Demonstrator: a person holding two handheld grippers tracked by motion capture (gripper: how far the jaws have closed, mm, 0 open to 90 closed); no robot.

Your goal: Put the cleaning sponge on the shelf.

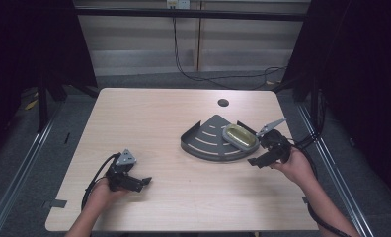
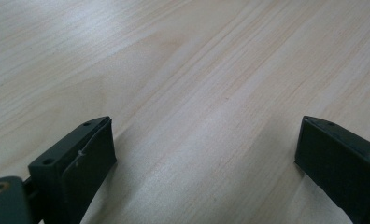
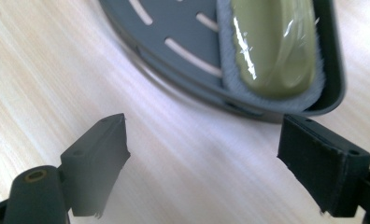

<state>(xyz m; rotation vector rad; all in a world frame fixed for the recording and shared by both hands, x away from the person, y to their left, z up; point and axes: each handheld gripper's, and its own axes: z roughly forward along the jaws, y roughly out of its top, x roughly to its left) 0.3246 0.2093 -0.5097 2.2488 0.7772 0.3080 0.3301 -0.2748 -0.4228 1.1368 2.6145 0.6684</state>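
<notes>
A dark grey fan-shaped tray [image 1: 203,140] with slots lies right of the table's middle. In its right corner rests an olive-green oval pad [image 1: 240,137] with a shiny wrap and a grey fuzzy rim. My right gripper [image 1: 256,149] stands open just at the tray's near right edge; in the right gripper view its jaws [image 3: 204,130] frame bare wood, with the tray [image 3: 174,28] and the pad [image 3: 272,46] just beyond them. My left gripper [image 1: 136,181] is open low over the table's near left, far from the tray, and nothing lies between its jaws [image 2: 204,135].
The light wooden table [image 1: 149,113] has a round cable hole [image 1: 223,102] near its far edge. Black cables [image 1: 198,74] run along the floor behind it. Metal rails and dark curtains flank both sides.
</notes>
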